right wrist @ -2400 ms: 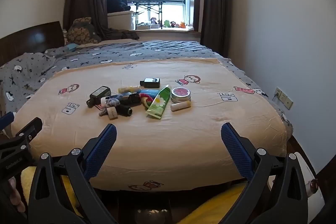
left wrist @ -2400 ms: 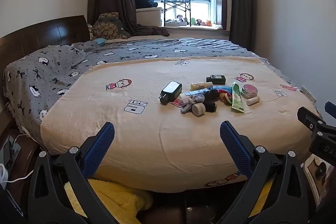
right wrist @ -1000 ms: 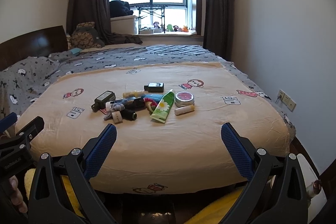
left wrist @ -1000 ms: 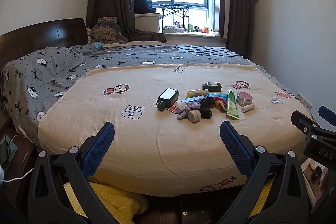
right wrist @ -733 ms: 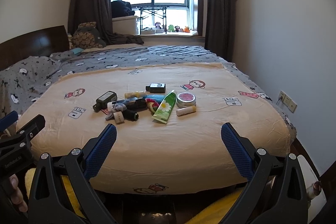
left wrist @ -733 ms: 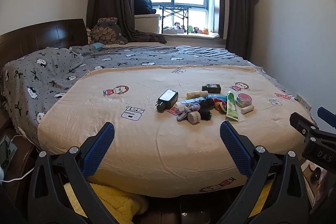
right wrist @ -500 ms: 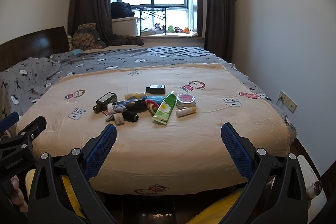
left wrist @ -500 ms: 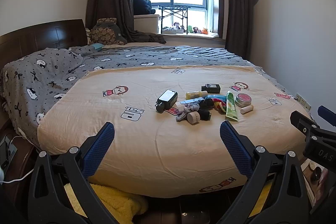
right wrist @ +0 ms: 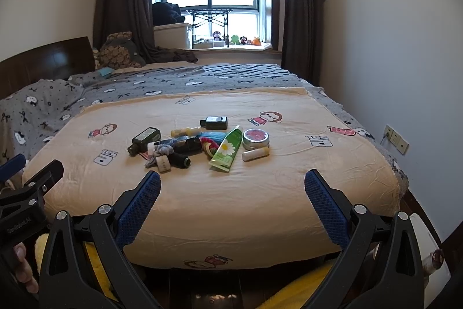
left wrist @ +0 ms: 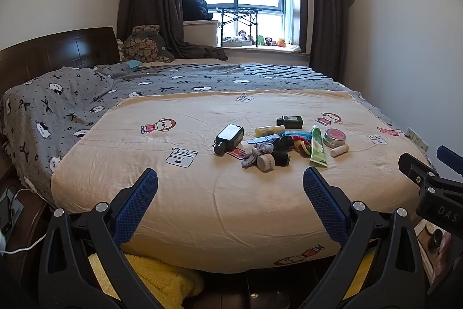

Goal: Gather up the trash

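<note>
A heap of small items lies mid-bed on the cream sheet (left wrist: 185,193): a dark flat bottle (left wrist: 229,135), a green daisy tube (left wrist: 317,146), a round tin with a red lid (left wrist: 334,137), a white stick (left wrist: 339,150), a yellow tube (left wrist: 269,130) and a black box (left wrist: 290,122). The right wrist view shows the same green tube (right wrist: 227,148), tin (right wrist: 255,138) and dark bottle (right wrist: 144,140). My left gripper (left wrist: 230,190) and right gripper (right wrist: 232,190) both hang open and empty at the foot of the bed, well short of the heap.
A grey patterned blanket (left wrist: 66,109) covers the bed's far and left side below a dark headboard (left wrist: 55,54). A yellow towel (left wrist: 162,280) lies on the floor under the bed's foot. The white wall (right wrist: 390,48) with a socket (right wrist: 396,138) runs close along the right.
Both views have drawn back and risen a little, so the bed and the heap look slightly smaller and farther. Both grippers stay open; nothing on the bed has moved.
</note>
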`<action>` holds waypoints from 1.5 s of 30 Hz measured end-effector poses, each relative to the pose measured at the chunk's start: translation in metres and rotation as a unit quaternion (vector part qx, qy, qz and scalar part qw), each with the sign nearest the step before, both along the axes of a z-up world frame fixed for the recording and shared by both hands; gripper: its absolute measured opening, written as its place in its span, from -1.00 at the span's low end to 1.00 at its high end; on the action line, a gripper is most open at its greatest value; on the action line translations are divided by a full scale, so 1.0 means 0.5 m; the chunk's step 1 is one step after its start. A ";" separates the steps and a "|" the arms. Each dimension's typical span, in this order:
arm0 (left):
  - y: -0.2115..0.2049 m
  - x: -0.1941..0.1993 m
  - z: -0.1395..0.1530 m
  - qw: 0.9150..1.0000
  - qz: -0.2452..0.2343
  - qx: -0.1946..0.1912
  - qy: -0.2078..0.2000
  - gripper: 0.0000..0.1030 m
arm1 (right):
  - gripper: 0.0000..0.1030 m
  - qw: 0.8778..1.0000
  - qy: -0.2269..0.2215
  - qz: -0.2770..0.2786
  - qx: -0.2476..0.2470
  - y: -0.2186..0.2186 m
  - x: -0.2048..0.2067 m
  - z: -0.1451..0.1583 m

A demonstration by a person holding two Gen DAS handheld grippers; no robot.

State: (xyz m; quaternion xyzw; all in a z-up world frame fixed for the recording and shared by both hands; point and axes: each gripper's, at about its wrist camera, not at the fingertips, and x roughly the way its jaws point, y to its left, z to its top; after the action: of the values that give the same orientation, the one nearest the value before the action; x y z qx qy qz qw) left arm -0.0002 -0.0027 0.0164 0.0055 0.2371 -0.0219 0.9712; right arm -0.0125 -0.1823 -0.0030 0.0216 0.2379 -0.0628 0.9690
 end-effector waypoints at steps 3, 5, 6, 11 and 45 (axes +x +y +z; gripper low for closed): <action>0.000 0.001 0.000 1.000 0.000 0.000 0.000 0.84 | 0.93 1.000 0.000 0.000 0.000 0.000 0.000 0.000; -0.001 0.000 -0.001 1.000 0.001 0.000 0.000 0.85 | 0.93 1.000 0.000 -0.001 0.000 -0.001 0.001 -0.001; -0.001 0.000 -0.001 1.000 0.001 0.000 0.000 0.85 | 0.93 1.000 0.001 -0.001 0.000 -0.001 0.001 -0.001; -0.004 0.004 -0.011 1.000 0.000 0.002 0.004 0.85 | 0.93 1.000 0.003 -0.003 0.002 -0.004 0.001 -0.009; -0.051 0.288 -0.253 0.990 -0.057 -0.026 0.127 0.84 | 0.93 0.995 0.099 -0.030 0.012 -0.142 0.332 -0.259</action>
State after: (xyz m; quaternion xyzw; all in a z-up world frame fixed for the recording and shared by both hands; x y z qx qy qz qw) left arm 0.1438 -0.0282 -0.1102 -0.0090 0.3568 -0.0836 0.9304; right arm 0.1537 -0.2535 -0.1324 0.0337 0.3325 -0.0907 0.9381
